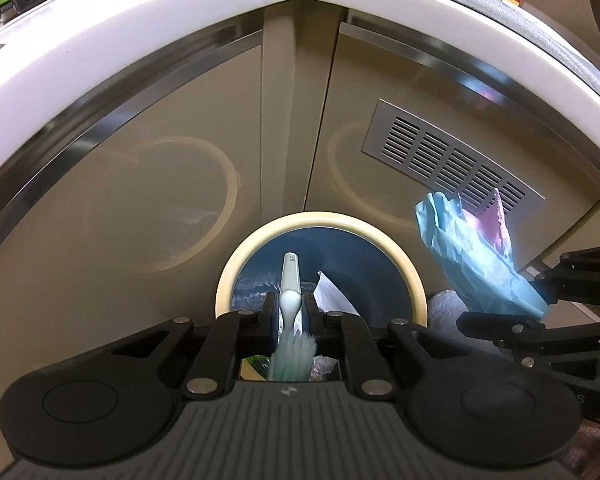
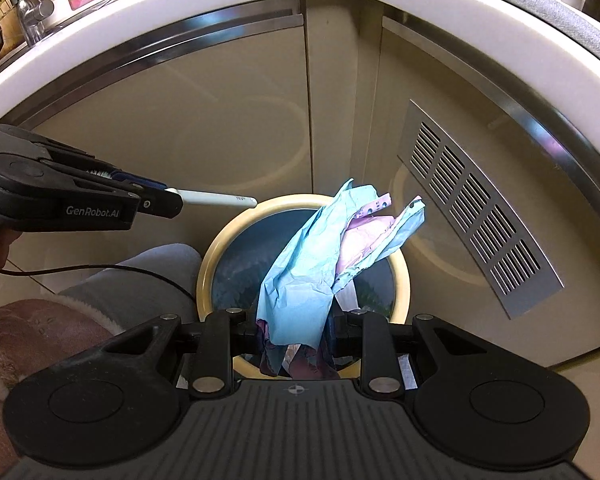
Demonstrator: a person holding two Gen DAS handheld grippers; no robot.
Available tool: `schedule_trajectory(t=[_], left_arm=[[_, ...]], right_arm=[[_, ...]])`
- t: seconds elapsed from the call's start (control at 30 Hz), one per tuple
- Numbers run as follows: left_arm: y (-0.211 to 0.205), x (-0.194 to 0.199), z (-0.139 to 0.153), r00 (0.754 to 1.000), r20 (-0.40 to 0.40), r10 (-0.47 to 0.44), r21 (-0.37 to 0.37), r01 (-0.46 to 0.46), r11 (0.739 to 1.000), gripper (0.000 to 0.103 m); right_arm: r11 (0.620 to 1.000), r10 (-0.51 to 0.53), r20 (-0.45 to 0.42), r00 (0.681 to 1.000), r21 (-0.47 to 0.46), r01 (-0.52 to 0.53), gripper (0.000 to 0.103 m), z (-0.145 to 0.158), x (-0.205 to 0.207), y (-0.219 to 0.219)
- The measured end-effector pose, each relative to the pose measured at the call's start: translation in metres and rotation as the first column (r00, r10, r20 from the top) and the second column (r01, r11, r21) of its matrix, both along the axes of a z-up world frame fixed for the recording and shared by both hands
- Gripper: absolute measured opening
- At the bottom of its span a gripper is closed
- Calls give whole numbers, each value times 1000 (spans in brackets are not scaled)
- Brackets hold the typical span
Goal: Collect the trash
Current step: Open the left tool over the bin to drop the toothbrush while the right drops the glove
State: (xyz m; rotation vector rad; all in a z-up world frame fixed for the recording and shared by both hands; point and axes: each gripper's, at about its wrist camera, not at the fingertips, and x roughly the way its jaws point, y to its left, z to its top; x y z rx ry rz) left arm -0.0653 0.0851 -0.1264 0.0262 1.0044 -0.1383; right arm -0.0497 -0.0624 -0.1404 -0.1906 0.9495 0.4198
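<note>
A round bin [image 1: 416, 280] with a cream rim and dark blue inside stands on the floor in the cabinet corner, white paper lying in it. My left gripper [image 1: 290, 308] is shut on a pale green toothbrush [image 1: 291, 276], handle pointing out over the bin, bristles back toward the camera. In the right wrist view the same left gripper [image 2: 156, 196] holds the toothbrush [image 2: 220, 199] left of the bin [image 2: 206, 268]. My right gripper [image 2: 294, 336] is shut on a crumpled blue and pink wrapper [image 2: 308, 276] above the bin's opening; that wrapper [image 1: 476, 256] also shows at the right in the left wrist view.
Beige cabinet doors [image 1: 140, 200] meet in a corner behind the bin under a white countertop [image 1: 180, 12]. A metal vent grille [image 2: 480, 208] sits in the right door. A person's grey trouser leg [image 2: 140, 280] and pink slipper [image 2: 40, 332] are left of the bin.
</note>
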Motion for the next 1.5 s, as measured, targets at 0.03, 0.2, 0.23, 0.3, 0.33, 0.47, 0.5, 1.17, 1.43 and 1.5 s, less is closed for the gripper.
schedule_trajectory(t=[0.03, 0.2, 0.23, 0.3, 0.33, 0.47, 0.5, 1.17, 1.43, 1.5], left_arm=[[0, 0, 0, 1000, -1, -1, 0, 1, 1000, 12], [-1, 2, -4, 1000, -14, -10, 2, 10, 1000, 12], [-1, 3, -5, 1000, -17, -13, 1, 13, 1000, 12], [-2, 5, -7, 999, -27, -20, 0, 20, 1000, 12], [-3, 6, -8, 999, -33, -24, 0, 24, 1000, 12], [-5, 8, -15, 998, -52, -34, 2, 34, 999, 12], [-6, 9, -16, 998, -58, -36, 3, 36, 999, 12], [-8, 39, -70, 968, -246, -37, 7, 40, 999, 12], [-8, 52, -85, 955, -295, -31, 3, 33, 999, 12], [-9, 56, -88, 952, -304, -28, 6, 31, 999, 12]], right_arm=[[1000, 0, -2, 1000, 0, 0, 29, 0, 0, 0], [1000, 1, -14, 1000, -4, -1, 29, -2, 2, 1], [1000, 0, -17, 1000, -4, -1, 29, -2, 3, 1], [1000, 0, -21, 1000, -7, -1, 29, -4, 4, 2], [1000, 0, -24, 1000, -9, -1, 29, -4, 4, 2], [1000, 2, -35, 999, -14, -2, 29, -7, 8, 4], [1000, 3, -39, 999, -16, -3, 29, -8, 9, 5], [998, 25, -143, 989, -60, -34, 29, -42, 53, 25], [998, 17, -183, 983, -61, -28, 29, -61, 75, 30], [998, 13, -193, 981, -59, -25, 29, -67, 78, 29]])
